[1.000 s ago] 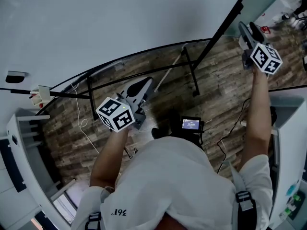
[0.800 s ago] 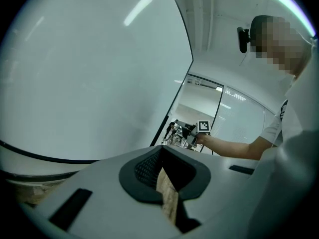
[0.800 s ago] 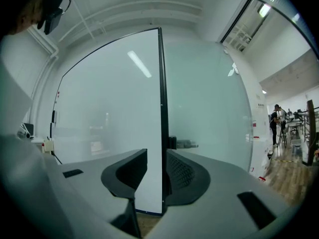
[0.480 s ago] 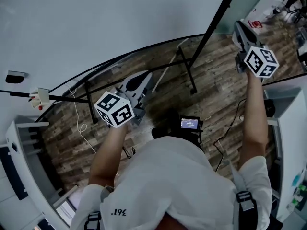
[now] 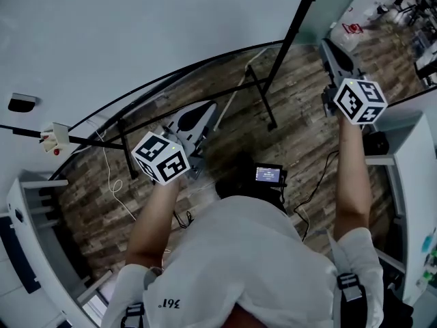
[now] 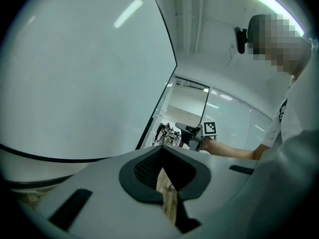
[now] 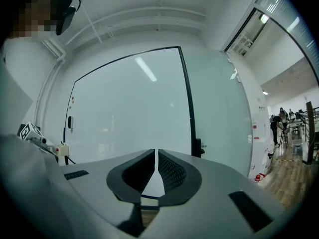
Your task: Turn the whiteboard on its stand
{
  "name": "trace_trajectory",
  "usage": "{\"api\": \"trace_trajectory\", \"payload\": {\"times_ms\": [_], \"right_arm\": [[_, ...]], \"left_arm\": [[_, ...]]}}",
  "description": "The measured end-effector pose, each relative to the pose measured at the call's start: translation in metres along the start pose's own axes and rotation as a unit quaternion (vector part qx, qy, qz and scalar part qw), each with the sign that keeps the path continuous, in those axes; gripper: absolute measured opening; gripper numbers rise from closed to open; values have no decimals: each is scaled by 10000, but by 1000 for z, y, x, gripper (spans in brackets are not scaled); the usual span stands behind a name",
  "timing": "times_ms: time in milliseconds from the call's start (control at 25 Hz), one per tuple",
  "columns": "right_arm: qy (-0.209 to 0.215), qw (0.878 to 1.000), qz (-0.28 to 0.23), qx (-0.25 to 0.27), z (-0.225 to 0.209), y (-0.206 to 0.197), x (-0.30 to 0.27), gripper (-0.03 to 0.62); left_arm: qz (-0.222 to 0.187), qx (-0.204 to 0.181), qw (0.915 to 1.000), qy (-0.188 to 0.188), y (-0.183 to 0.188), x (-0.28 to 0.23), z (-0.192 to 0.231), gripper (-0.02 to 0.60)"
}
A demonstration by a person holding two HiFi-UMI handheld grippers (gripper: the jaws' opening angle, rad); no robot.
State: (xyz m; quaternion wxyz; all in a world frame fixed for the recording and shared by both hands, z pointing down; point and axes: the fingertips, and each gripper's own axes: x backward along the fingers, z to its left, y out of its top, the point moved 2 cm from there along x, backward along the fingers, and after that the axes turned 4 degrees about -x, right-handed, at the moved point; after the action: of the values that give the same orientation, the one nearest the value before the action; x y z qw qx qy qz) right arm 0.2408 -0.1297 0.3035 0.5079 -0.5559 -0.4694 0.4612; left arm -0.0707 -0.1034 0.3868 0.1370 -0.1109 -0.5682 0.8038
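The whiteboard [image 5: 136,39] is a large, blank white panel edged in thin black. It fills the upper left of the head view. It is carried on a black stand [image 5: 268,108] whose feet rest on the wooden floor [image 5: 300,149]. In the right gripper view the board appears upright and bare, with a dark knob [image 7: 198,147] at its right edge. A small box with red marks [image 5: 54,137] sits by the board's left side.

The left tongs [image 5: 205,111] are held low in front of the board's bottom edge and near it; I cannot tell whether they touch it. In the left gripper view their jaws meet at the tips with nothing between them. Only a strip of floor shows through the hollow behind the tips.

The right tongs [image 5: 329,46] are out past the board's right edge, just beside the black upright there but apart from it. Their jaws have just been closing and now stand almost together, with only a thin slit left. Nothing is caught in them, and the white board shows only far behind the slit.
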Motion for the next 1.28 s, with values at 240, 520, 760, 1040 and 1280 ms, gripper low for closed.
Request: {"api": "trace_trajectory", "payload": {"times_ms": [240, 520, 760, 1040, 1280], "right_arm": [[188, 9998, 20, -80, 36, -12, 27, 40], [599, 9978, 163, -225, 66, -34, 55, 40], [1019, 9933, 478, -265, 74, -52, 81, 40], [1393, 9884, 488, -345, 64, -47, 127, 40], [1823, 9819, 439, -281, 72, -45, 166, 40]], "left_arm": [[-6, -28, 10000, -46, -3, 15, -19, -2], [-65, 28, 9999, 81, -10, 12, -44, -2], [-167, 103, 9997, 120, -17, -11, -74, -2], [-246, 142, 9993, 250, -27, -34, -128, -2], [-275, 256, 9981, 479, -49, -31, -172, -2]]}}
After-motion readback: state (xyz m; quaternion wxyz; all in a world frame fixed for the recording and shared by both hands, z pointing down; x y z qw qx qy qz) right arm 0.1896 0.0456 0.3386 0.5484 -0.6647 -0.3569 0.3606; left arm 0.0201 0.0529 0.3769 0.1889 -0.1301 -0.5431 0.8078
